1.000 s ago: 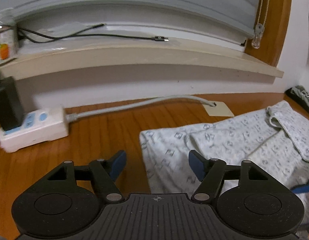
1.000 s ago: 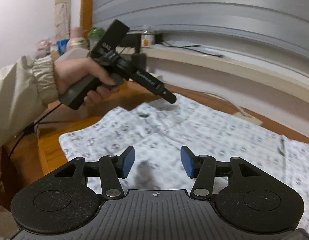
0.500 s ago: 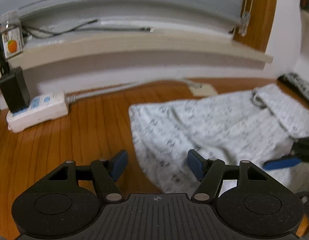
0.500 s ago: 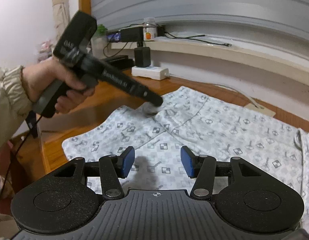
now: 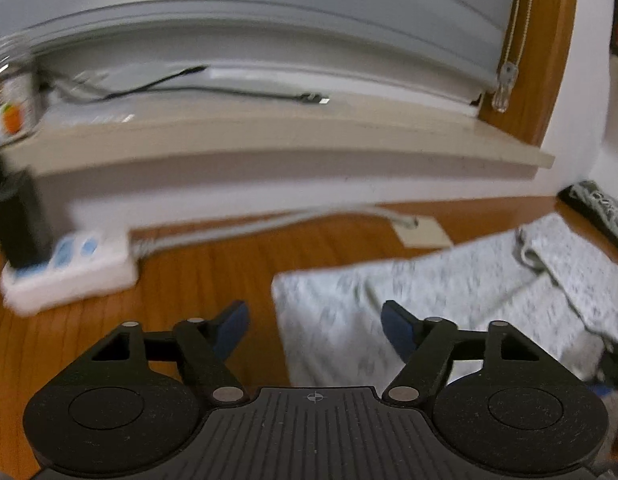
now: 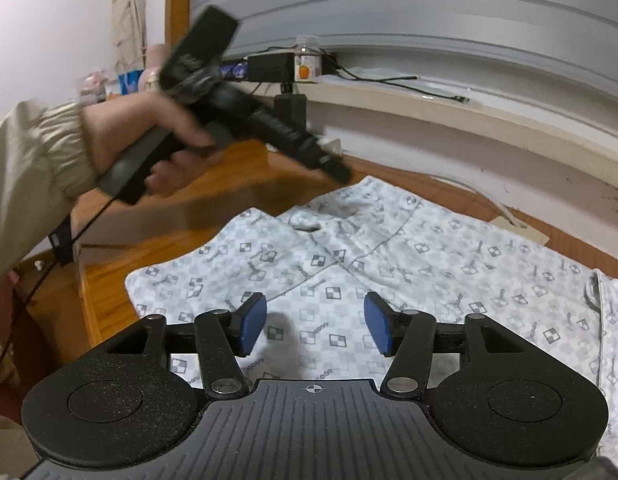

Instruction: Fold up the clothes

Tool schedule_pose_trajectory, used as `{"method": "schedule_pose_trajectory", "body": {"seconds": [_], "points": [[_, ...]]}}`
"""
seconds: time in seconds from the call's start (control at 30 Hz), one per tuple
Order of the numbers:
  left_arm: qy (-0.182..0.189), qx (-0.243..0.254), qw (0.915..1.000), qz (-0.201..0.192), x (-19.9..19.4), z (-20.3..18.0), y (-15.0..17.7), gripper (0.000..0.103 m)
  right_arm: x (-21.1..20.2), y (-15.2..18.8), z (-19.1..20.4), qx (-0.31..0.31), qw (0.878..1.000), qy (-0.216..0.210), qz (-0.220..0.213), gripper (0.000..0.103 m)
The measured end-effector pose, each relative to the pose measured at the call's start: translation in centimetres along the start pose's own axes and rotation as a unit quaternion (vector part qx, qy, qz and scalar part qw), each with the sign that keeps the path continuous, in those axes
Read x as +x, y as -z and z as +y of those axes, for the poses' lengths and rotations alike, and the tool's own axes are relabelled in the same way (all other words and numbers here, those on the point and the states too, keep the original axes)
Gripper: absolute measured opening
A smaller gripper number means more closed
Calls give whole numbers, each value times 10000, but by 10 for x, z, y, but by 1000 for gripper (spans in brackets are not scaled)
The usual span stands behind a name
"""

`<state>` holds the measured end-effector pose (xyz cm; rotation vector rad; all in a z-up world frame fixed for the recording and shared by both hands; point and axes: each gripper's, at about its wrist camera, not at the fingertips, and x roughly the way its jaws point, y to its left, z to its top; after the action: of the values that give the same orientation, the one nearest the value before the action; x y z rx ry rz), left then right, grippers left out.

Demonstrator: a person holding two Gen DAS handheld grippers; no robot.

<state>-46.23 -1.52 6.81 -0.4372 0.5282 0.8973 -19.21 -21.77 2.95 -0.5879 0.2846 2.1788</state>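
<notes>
The patterned garment [image 6: 389,256] lay spread almost flat on the wooden bench [image 6: 245,184], mid-frame, seemingly no fold made yet. Both the left tongs [image 5: 313,326] and right tongs [image 6: 315,328] were opening, empty, above it.

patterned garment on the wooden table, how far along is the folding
Done: little that shows. The patterned garment lies mostly flat on the wooden table, with one part doubled over at its far end.
In hand: nothing. The left gripper and right gripper hang above it, jaws opening, nothing pinched.
Left: apparently most folds.
</notes>
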Motion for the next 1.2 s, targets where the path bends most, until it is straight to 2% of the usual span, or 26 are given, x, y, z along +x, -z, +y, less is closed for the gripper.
{"method": "schedule_pose_trajectory", "body": {"seconds": [0.2, 0.43, 0.63, 0.77, 0.97, 1.2], "points": [[312, 271, 9990, 171, 42, -6, -22, 77, -6, 1, 10, -9, 9999, -137, -53, 58], [541, 728, 9948, 471, 61, -14, -16, 78, -10, 8, 33, -126, 9991, -398, -22, 59], [350, 845, 9942, 569, 60, -15, -14, 78, -12, 8, 42, -199, 9985, -516, -14, 60], [205, 785, 9949, 598, 62, -9, -13, 84, -12, 9, 49, -315, 9976, -621, 8, 63], [256, 692, 9958, 544, 64, -6, -12, 85, -9, 13, 58, -529, 9967, -615, 84, 64], [684, 447, 9952, 547, 64, -7, -14, 85, -5, 11, 53, -363, 9984, -430, 52, 63]]}}
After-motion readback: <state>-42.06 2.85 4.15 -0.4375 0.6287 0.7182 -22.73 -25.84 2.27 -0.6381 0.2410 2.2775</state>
